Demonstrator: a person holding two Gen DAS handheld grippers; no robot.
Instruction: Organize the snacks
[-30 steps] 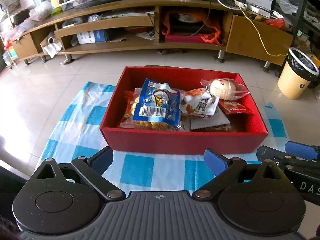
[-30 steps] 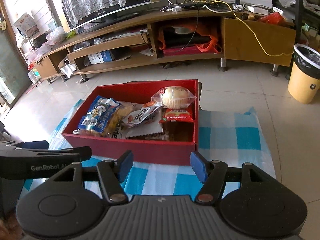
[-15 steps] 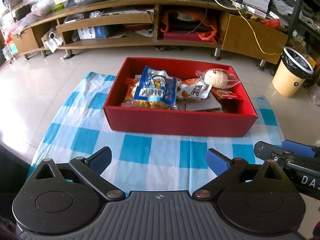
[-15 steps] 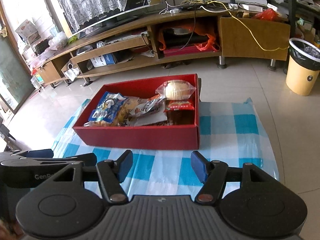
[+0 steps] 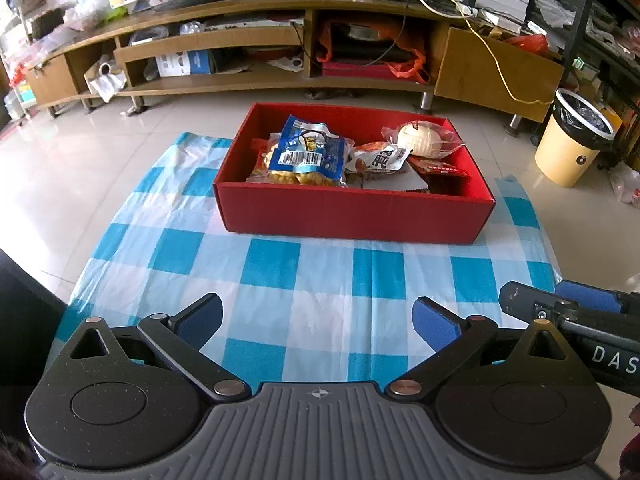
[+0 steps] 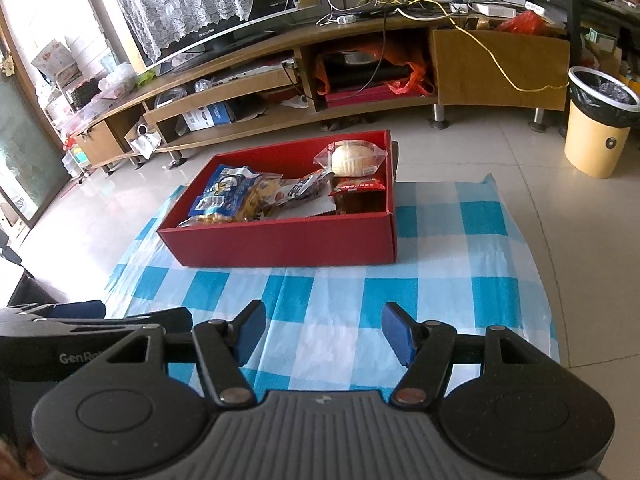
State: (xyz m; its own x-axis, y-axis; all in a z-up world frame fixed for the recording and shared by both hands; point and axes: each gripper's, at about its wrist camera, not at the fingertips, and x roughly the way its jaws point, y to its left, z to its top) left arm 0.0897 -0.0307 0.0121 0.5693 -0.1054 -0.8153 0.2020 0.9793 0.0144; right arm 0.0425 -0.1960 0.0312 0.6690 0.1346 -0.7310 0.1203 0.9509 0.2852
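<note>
Left wrist view. Left gripper (image 5: 318, 322) low in frame, jaws spread wide with nothing between them; they have just been opening a little further. Blue pads hang over a blue-and-white checked cloth (image 5: 276, 268) laid on the surface. Red box (image 5: 352, 216) sits on the cloth's far half, well apart from the fingertips. Inside it: a blue snack bag (image 5: 308, 152) with a barcode lying on yellow puffed pieces at the left; a white-and-red packet (image 5: 380, 158) in the middle; a round pale bun in clear wrap (image 5: 420, 140) at the far right corner; a small red packet (image 5: 438, 168) just in front of the bun. Right gripper (image 5: 560, 308) pokes in from the right edge, beside the left one. Wooden TV stand (image 5: 256, 40) along the back; yellow bin (image 5: 570, 144) on the tiled floor at right.

Right wrist view. Right gripper (image 6: 324, 328) parted about halfway, empty, over the near part of the cloth (image 6: 440, 280). Red box (image 6: 288, 236) ahead and slightly left, apart from the fingers. Blue snack bag (image 6: 224, 194) at its left end, wrapped bun (image 6: 352, 158) against the right wall, red packet (image 6: 358, 186) under the bun. Left gripper (image 6: 100, 320) enters from the left edge. TV with lace cover (image 6: 208, 8) on the stand.
</note>
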